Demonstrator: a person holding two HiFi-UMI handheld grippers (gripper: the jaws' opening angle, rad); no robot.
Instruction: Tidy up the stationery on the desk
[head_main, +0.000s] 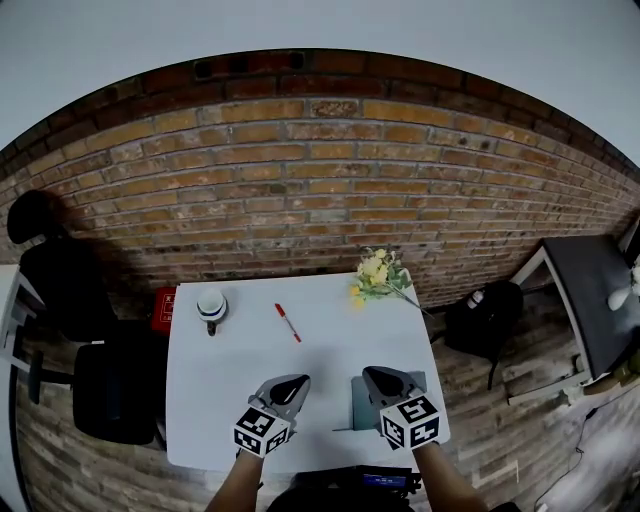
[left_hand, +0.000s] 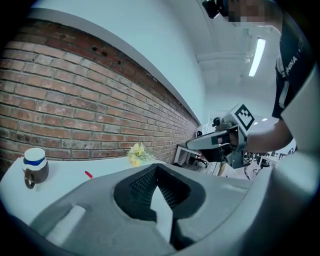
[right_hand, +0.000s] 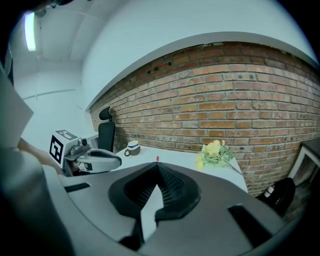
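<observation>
a white bench (head_main: 230, 400) is seen from above in front of a brick wall (head_main: 320, 170). the red pen (head_main: 288, 322) is laid loose on the bench top, toward the far side and about midway between left and right, well apart from both grippers. a white mug (head_main: 211, 306) with a blue band is set at the far left of the bench, and a bunch of yellow flowers (head_main: 378, 276) is laid at the far right corner. the left gripper (head_main: 297, 380) and the right gripper (head_main: 372, 372) are held side by side over the near part of the bench, both pointed toward the wall. the jaws of each are clenched tip to tip, and nothing is grasped between them, as is shown in the two gripper views. a grey object (head_main: 360, 410), whose kind cannot be told, is seen on the bench just beside the right gripper.
</observation>
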